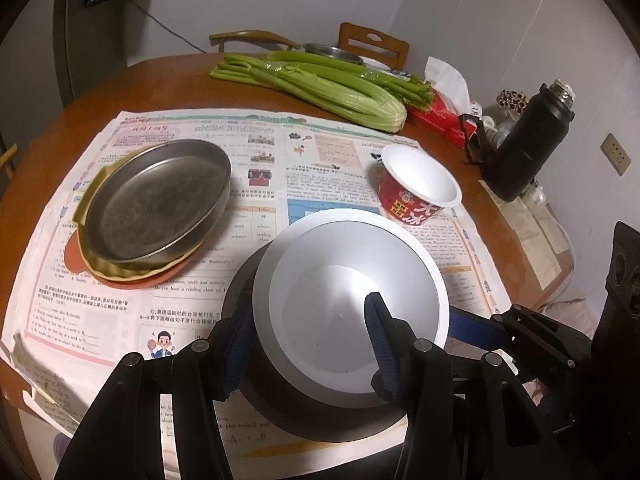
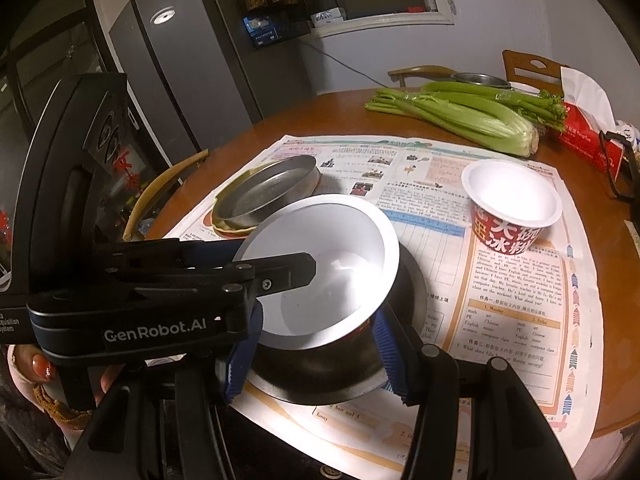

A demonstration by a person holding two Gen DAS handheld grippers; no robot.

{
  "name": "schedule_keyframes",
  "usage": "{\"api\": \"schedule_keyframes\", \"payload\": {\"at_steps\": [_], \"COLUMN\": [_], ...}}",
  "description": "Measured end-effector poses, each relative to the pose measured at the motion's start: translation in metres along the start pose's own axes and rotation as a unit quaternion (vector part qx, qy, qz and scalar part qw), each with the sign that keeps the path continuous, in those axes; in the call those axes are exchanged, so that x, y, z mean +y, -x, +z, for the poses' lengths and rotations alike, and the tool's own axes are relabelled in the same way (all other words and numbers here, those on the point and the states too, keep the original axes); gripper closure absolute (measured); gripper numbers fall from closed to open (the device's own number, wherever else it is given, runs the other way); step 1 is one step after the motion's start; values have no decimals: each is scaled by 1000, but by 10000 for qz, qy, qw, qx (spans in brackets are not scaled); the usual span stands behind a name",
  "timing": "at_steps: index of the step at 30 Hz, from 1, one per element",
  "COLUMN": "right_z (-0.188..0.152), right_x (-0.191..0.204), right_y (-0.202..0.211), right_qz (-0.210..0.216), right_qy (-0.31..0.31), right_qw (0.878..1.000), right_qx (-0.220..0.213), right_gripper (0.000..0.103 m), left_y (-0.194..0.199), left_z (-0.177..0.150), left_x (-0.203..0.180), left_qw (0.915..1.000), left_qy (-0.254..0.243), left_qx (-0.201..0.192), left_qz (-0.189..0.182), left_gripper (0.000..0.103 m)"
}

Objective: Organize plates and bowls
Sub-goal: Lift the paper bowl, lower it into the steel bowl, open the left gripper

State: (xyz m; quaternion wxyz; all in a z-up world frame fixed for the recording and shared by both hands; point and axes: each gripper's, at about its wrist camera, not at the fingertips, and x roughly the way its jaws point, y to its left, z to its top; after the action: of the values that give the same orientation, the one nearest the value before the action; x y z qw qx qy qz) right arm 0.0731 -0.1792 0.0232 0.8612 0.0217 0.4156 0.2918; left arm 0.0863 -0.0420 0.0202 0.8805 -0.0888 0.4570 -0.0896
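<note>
A white paper bowl [image 1: 348, 300] sits tilted inside a dark metal bowl [image 1: 320, 416] on the newspaper; both show in the right wrist view [image 2: 320, 264] [image 2: 340, 368]. My left gripper [image 1: 308, 344] is shut on the white bowl's near wall, one finger inside, one outside. My right gripper [image 2: 316, 356] stands open around the dark bowl's near side. A second red-and-white paper bowl [image 1: 418, 184] [image 2: 512, 204] stands to the right. A metal plate [image 1: 156, 200] [image 2: 272, 188] tops a stack of yellow and orange plates at the left.
A newspaper [image 1: 200, 320] covers the round wooden table [image 1: 132, 84]. Celery [image 1: 320, 84] lies at the back, with a red tissue box [image 1: 444, 120] and a black flask [image 1: 528, 144] at the right. Chairs [image 1: 372, 44] stand behind the table.
</note>
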Motion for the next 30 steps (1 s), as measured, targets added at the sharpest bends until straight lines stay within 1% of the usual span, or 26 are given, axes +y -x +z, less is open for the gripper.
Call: {"api": "schedule_keyframes", "payload": {"at_steps": [17, 30], "right_z": [-6, -7], "right_x": [-1, -2], "right_y": [-13, -15], "right_qz": [-78, -260], "right_qy": [-10, 21], "right_qw": [9998, 9994], "right_qx": [190, 228], "right_gripper": [47, 47], "left_y": [-15, -19], "left_z": [-4, -4], "left_x": [2, 5], "left_qw": [9998, 9995], "left_qy": [-10, 7], "left_qx": [181, 256], "left_qz": [116, 200], "left_gripper": [48, 48]}}
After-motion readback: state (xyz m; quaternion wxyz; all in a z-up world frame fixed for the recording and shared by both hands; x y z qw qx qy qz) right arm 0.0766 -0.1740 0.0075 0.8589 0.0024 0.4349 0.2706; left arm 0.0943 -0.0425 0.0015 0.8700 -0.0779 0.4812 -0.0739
